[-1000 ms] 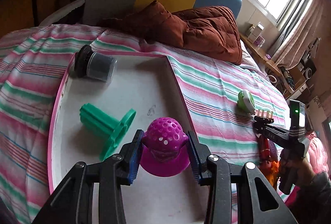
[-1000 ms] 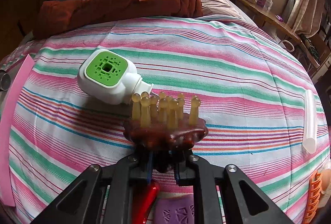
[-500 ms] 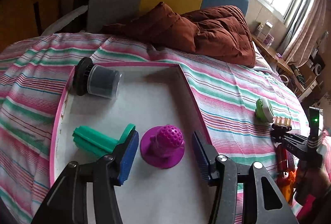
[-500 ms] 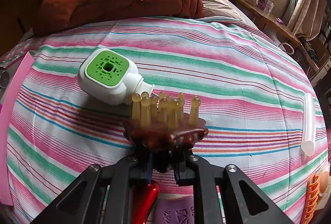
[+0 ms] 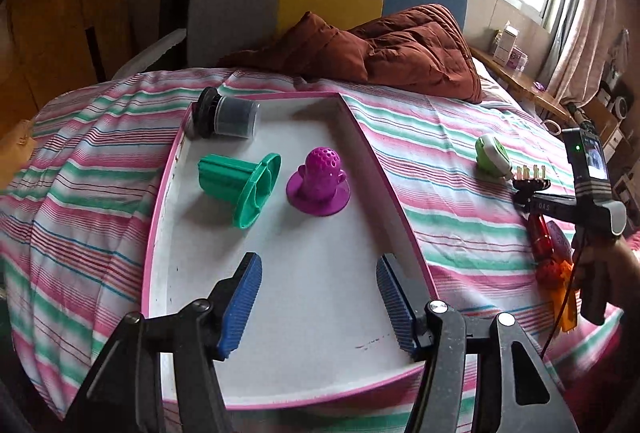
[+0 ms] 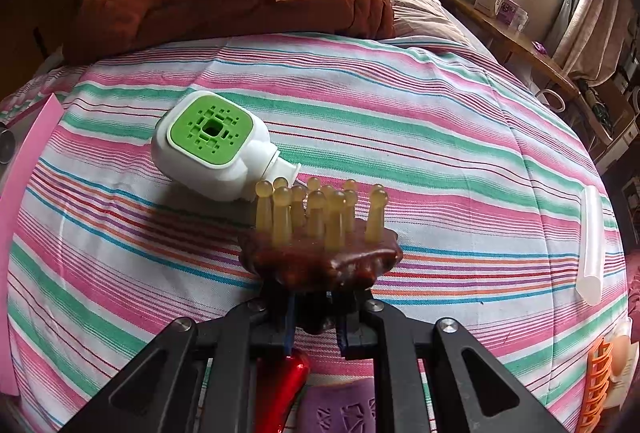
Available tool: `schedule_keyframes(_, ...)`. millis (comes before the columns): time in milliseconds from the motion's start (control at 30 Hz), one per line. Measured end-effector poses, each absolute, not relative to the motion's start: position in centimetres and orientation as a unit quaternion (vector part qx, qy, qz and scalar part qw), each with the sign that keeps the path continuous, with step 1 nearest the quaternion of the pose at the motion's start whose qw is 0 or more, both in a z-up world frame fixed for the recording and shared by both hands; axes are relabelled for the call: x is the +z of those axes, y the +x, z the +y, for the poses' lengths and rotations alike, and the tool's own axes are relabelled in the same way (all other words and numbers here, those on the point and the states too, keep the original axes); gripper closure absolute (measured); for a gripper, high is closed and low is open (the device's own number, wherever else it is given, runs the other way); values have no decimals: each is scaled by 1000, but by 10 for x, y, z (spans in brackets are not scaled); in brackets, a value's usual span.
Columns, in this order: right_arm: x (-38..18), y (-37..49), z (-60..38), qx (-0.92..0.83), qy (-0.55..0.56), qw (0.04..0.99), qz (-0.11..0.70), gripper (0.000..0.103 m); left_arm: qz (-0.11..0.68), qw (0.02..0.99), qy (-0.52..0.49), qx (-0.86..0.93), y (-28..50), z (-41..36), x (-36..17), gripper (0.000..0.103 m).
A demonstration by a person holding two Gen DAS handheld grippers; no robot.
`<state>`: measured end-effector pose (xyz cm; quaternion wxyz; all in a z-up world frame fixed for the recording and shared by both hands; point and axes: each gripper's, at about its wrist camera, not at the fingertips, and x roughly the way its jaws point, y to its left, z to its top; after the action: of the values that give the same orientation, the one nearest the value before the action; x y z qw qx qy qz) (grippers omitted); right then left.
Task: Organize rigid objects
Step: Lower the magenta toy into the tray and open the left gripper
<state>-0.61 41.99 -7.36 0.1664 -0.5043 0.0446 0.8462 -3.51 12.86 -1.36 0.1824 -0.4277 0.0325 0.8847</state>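
Pink-edged white tray [image 5: 400, 211] on the striped bed holds a dark jar [image 5: 230, 112] far left, a green piece [image 5: 240, 188] and a purple knobbed toy [image 5: 319, 183] upright beside it. The left gripper [image 5: 319, 299] hovers over the near tray, jaws wide apart and holding nothing. The right gripper [image 6: 316, 321] has its jaws closed on a brown massage brush [image 6: 320, 249], bristles up, near a white-green device [image 6: 212, 147] on the bed.

Three items are counted inside the pink-rimmed tray [image 5: 404, 217]: one dark jar [image 5: 230, 113], one green spool [image 5: 240, 189] and one purple perforated toy [image 5: 319, 185]. Right of the tray, one white-and-green plug-in device [image 6: 214, 145], one brown bristle brush [image 6: 320, 253] and one white tube [image 6: 591, 241] are seen.
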Motion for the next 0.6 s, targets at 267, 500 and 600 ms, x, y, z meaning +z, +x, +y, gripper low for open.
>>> schedule_keyframes(267, -73, -6, 416, 846, -503, 170, 38, 90, 36, 174, -428, 886, -19, 121, -9, 42)
schedule_keyframes(500, -72, -6, 416, 847, -503, 170, 38, 90, 36, 173, -428, 886, -15, 116, -10, 42)
schedule_keyframes(600, -71, -6, 416, 846, -503, 172, 38, 90, 33, 173, -429, 886, -14, 113, -12, 42)
